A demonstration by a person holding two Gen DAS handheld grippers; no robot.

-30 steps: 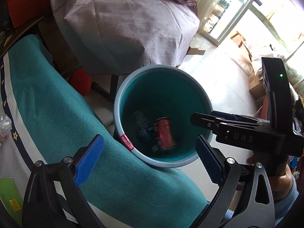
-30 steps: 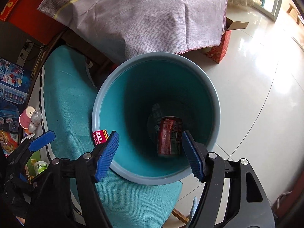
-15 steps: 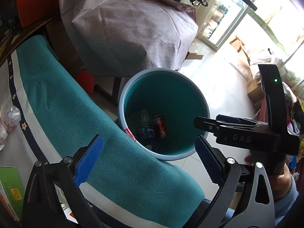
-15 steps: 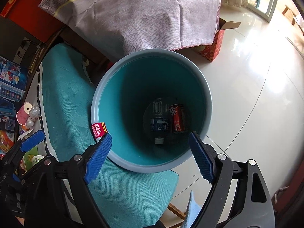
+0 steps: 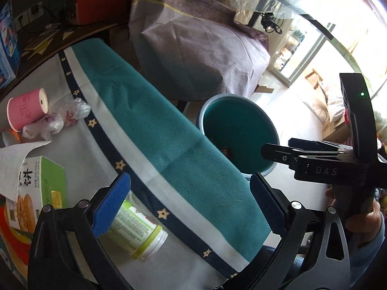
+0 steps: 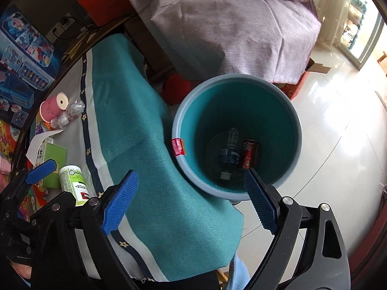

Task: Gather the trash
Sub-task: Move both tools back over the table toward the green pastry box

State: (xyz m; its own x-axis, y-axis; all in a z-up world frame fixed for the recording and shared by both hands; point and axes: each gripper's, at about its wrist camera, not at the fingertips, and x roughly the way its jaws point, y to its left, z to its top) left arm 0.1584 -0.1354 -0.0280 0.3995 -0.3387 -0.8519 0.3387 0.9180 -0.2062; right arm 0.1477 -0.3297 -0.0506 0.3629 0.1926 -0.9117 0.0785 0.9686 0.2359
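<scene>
Bin (image 6: 293,130): stood on the floor beside the table edge; held a red can (image 6: 249,153) and a bottle (image 6: 228,154); rim label unreadable.
Right gripper (image 6: 188,207): jaws wide apart, empty, above the rim.
Left gripper (image 5: 188,205): jaws apart, empty, over the tablecloth (image 5: 169,140).
Jar (image 5: 135,229): lay just beside the left pad; print illegible.

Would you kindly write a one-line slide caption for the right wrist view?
Open right hand-held gripper above teal bin holding a red soda can and plastic bottle.

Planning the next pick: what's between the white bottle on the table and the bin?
Only the tablecloth: its starred border and teal overhang separate the bottle from the bin. Clearest in the right wrist view.
</scene>
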